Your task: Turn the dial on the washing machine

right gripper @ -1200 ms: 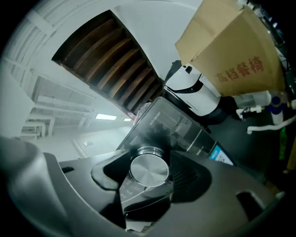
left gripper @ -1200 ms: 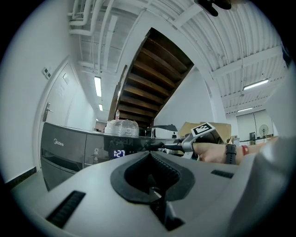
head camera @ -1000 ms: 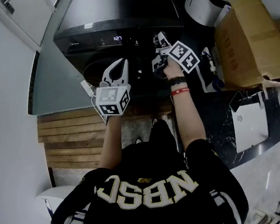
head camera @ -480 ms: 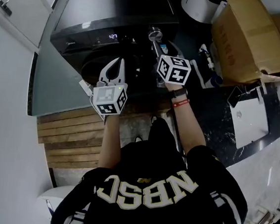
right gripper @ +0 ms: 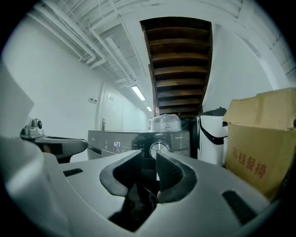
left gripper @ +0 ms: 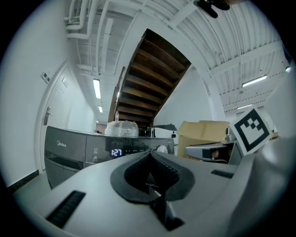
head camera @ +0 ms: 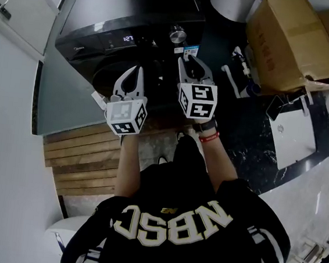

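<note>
Both tongs clear of dial (head camera: 175,34), at right end of washing machine (head camera: 137,5) panel. Clenched, empty: left gripper (head camera: 137,69). Jaws of right gripper (head camera: 189,60) have just been closing; narrow gap, nothing between. Spread wider than dial, line up square, clamp, then roll wrist.

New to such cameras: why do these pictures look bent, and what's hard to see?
Head view: edges bow; the black washing machine hides detail. Left gripper view: fisheye circle, black corners, glaring ceiling lamp. Right gripper view: same circle; dial sharp.
</note>
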A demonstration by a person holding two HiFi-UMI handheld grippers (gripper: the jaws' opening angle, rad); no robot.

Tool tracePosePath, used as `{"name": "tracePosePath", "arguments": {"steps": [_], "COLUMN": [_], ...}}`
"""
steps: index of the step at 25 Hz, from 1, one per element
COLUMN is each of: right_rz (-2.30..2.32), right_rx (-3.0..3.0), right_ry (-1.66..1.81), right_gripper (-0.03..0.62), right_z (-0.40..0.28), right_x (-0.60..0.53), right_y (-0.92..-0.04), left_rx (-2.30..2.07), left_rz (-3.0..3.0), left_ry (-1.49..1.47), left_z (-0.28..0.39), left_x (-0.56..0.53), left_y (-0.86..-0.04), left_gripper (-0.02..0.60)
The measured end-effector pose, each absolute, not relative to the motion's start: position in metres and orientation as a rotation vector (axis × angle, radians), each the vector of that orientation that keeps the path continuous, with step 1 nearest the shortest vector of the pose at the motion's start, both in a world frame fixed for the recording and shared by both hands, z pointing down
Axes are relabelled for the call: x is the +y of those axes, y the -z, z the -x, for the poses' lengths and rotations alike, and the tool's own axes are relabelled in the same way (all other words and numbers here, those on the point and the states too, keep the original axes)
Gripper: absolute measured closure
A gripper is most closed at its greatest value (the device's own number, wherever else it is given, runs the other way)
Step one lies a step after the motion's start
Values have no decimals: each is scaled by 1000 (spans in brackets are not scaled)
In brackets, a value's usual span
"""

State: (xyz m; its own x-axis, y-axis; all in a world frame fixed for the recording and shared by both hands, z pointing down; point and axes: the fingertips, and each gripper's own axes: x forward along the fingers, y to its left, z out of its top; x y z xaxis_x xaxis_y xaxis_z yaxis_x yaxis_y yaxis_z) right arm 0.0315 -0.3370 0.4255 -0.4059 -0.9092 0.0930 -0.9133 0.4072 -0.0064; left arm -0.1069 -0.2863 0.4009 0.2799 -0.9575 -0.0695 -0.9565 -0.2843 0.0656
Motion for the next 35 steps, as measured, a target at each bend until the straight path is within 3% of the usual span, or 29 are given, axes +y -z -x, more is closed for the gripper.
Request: {"name": "tracePosePath", "arguments": {"steps": [10,35], "right_rz": [-1704,-1690], "right_rx": [-2564,-2620], "right_ry": [-38,-137], "right_gripper": [583,586], "right_z": [-38,-46], "right_x": [-311,-305], "right_y": [-426,-425], "left_rx": [-1889,-1890], "left_rz": [-2501,-2537], "left_ry": [142,183], "left_z": [110,116], "left_x": [-280,-279], "left_y": [-401,-387], "left_gripper": [568,566]}}
